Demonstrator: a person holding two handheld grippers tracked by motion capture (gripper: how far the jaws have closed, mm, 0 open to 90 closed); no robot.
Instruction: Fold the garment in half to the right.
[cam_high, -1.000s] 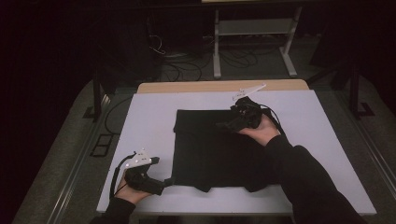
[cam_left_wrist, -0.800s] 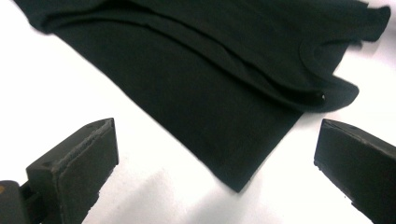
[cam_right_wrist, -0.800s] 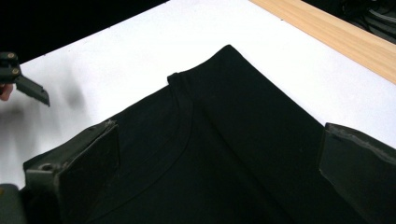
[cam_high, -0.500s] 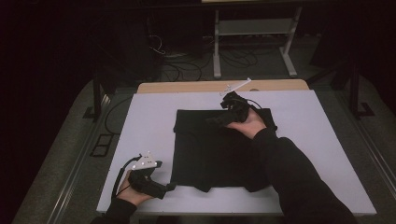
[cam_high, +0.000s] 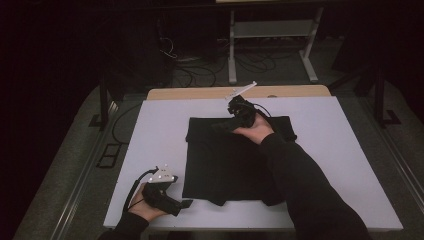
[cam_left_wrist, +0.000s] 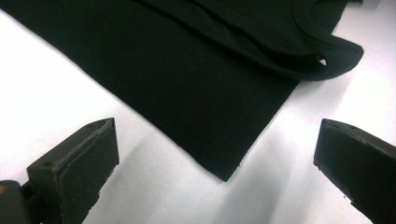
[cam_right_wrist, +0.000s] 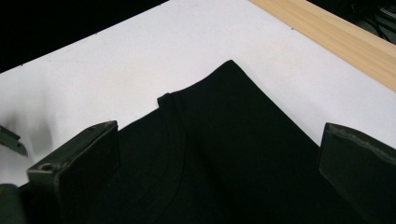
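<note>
Folded black T-shirt (cam_high: 231, 160) at frame centre on the white table (cam_high: 150, 135), long axis running bottom to top, neckline at bottom: with your left gripper (cam_high: 184, 204) and right gripper (cam_high: 220, 126) both agape and empty, you are probably approaching opposite corners, then should pinch them.

White table (cam_high: 155, 130) lies bare on the left, right and far sides of the black garment (cam_high: 225, 160), giving free passage there. The left gripper (cam_high: 185, 204) (jaws wide apart) has bare table around the garment's near left corner. Right forearm (cam_high: 300, 185) crosses the near right.
</note>
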